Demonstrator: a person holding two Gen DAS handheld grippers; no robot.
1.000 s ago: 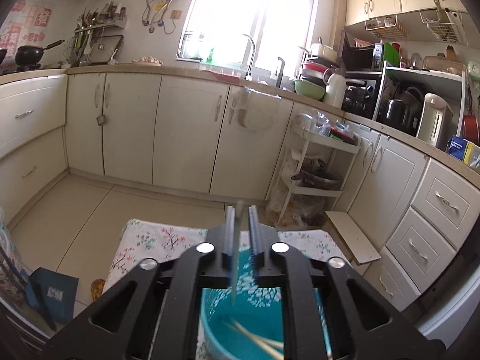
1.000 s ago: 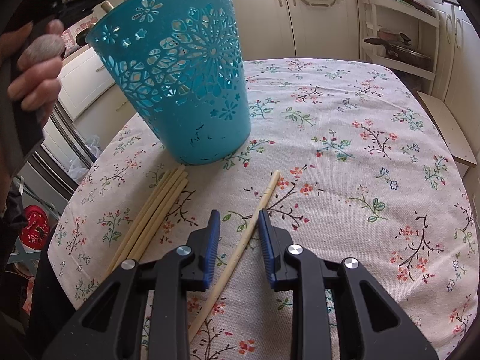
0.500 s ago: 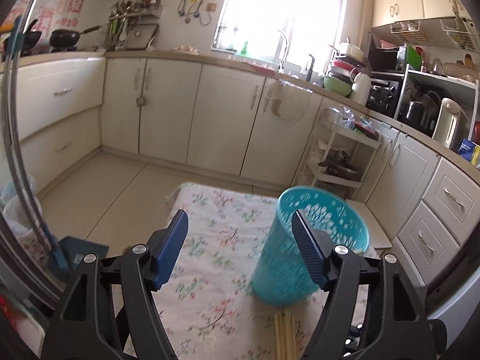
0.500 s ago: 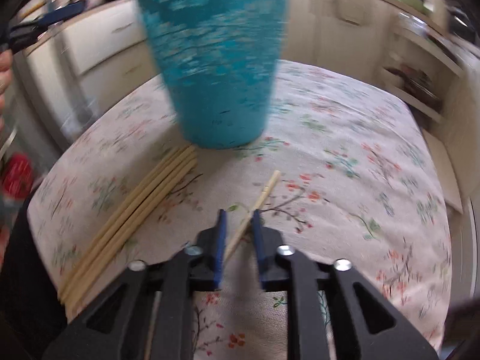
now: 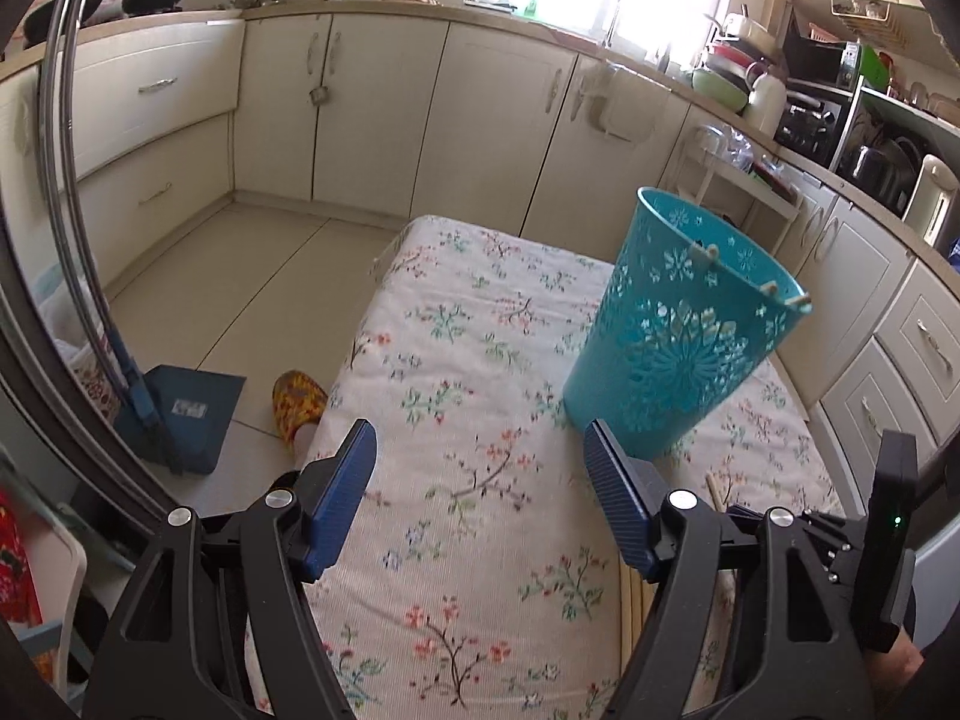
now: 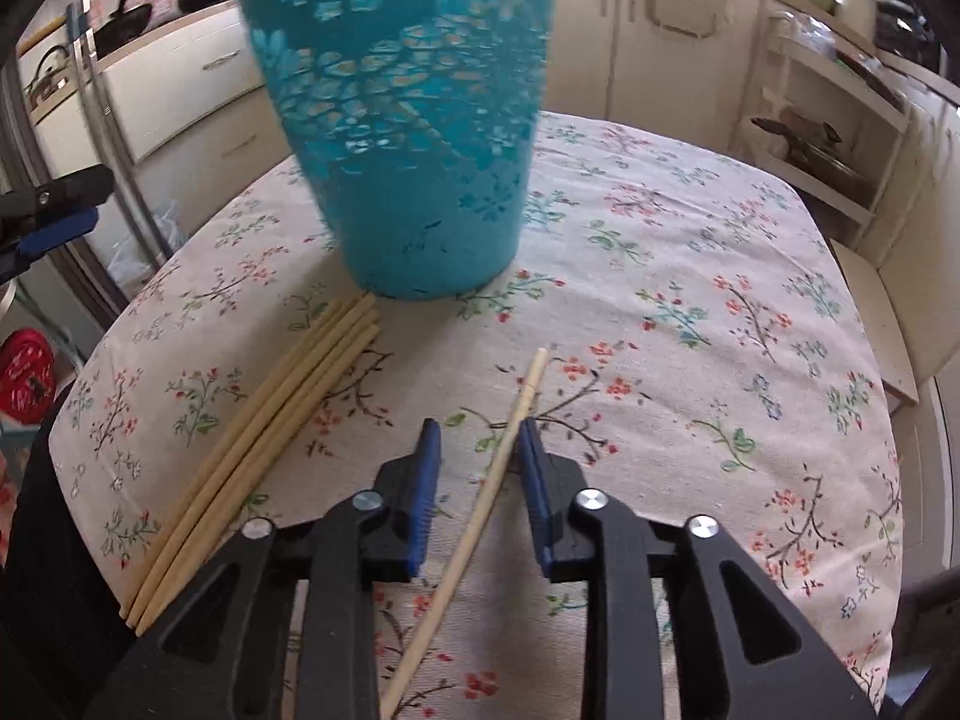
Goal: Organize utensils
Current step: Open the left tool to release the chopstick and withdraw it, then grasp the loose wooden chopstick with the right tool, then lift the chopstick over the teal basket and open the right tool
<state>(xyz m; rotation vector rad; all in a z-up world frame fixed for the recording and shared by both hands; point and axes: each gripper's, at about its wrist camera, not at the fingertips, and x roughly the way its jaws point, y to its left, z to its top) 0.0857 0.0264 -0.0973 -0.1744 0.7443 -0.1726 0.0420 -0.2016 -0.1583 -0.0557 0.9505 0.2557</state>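
Looking like pale, matt, smooth wood: the chopsticks (image 6: 264, 438). Showing as teal perforated plastic, faintly glossy: the basket (image 5: 678, 336). Covering the bench, a woven floral tablecloth (image 6: 690, 324), matt. Appearing ribbed, blue, rubbery: the fingers (image 6: 536, 483).

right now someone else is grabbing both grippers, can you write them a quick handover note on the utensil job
Left gripper: open, empty, above the floral tablecloth, clear of the teal perforated plastic basket.
Right gripper: open, low over the cloth, straddling the single loose wooden chopstick, which lies against its right finger; not clamped.
Things: the basket stands upright on the cloth; a bundle of pale wooden chopsticks lies flat at its base.
Done: several chopstick tips already show at the basket rim.
Left: close on the single chopstick, drop it in the basket, then move the bundle.
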